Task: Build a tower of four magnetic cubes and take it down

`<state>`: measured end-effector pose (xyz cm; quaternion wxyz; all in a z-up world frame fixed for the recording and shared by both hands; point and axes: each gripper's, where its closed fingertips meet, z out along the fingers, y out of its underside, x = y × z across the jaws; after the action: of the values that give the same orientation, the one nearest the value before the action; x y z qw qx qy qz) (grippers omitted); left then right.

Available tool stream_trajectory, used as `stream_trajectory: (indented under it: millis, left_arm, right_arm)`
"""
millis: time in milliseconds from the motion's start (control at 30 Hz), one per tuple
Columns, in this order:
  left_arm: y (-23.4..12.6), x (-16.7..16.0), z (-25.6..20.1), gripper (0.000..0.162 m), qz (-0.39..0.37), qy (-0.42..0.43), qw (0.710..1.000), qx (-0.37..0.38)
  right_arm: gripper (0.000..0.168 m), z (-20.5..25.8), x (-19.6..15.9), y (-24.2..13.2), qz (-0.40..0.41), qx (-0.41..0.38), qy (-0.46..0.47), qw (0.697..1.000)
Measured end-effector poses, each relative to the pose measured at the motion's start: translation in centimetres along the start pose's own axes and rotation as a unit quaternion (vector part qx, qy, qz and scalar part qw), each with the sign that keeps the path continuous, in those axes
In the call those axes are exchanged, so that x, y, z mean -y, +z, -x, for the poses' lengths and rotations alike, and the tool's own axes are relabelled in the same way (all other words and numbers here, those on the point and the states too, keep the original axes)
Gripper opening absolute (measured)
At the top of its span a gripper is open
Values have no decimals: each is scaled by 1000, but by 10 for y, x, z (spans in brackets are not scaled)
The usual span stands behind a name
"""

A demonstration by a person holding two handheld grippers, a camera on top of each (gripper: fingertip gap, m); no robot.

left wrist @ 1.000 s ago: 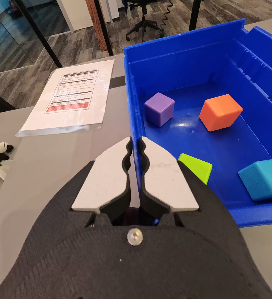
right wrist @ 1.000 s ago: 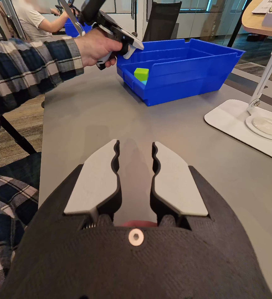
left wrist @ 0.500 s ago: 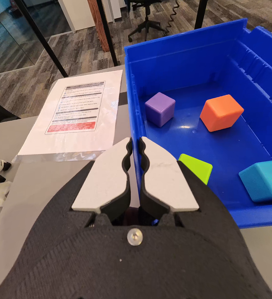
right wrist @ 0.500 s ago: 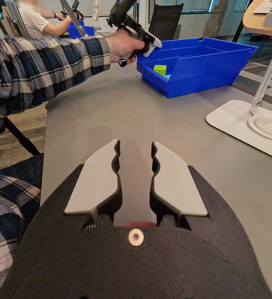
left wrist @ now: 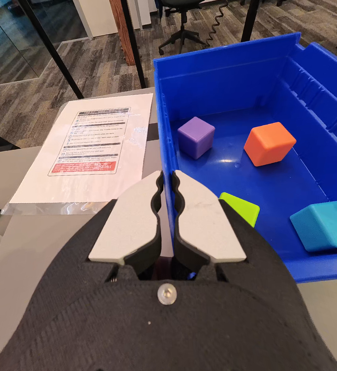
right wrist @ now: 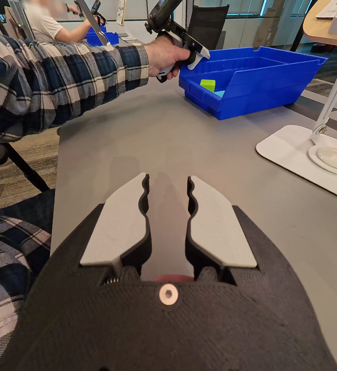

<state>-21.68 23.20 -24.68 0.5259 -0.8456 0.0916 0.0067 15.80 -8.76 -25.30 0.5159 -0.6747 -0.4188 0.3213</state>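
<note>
A: Progress? 
B: No tower is begun; the table (right wrist: 163, 140) is bare of cubes. All stacking and unstacking is judged left.

A: Bin (left wrist: 213, 80)? 
B: Teal (left wrist: 324, 224), orange (left wrist: 270, 143), purple (left wrist: 195, 137) and green (left wrist: 241, 207) cubes are held, apart.

A: Grippers? 
B: Left gripper (left wrist: 167, 176) is nearly closed, astride the bin's wall; a clamp cannot be confirmed. Right gripper (right wrist: 168, 177) is parted, empty.
</note>
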Motion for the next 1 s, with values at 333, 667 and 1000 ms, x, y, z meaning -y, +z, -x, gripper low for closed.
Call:
stream_trajectory:
  millis: [333,667,1000]
  left_arm:
    - [-44,12,25,69,-42,-41,998,5]
    - [-93,21,-25,65,-51,90,994,-32]
    - [-69,18,-90,56,67,272,955,-102]
  right_arm:
    - [36,1,1,0,-2,2,0,1000]
    - [36,1,1,0,-2,2,1,1000]
    - [36,3,0,1,-1,6,-3,1000]
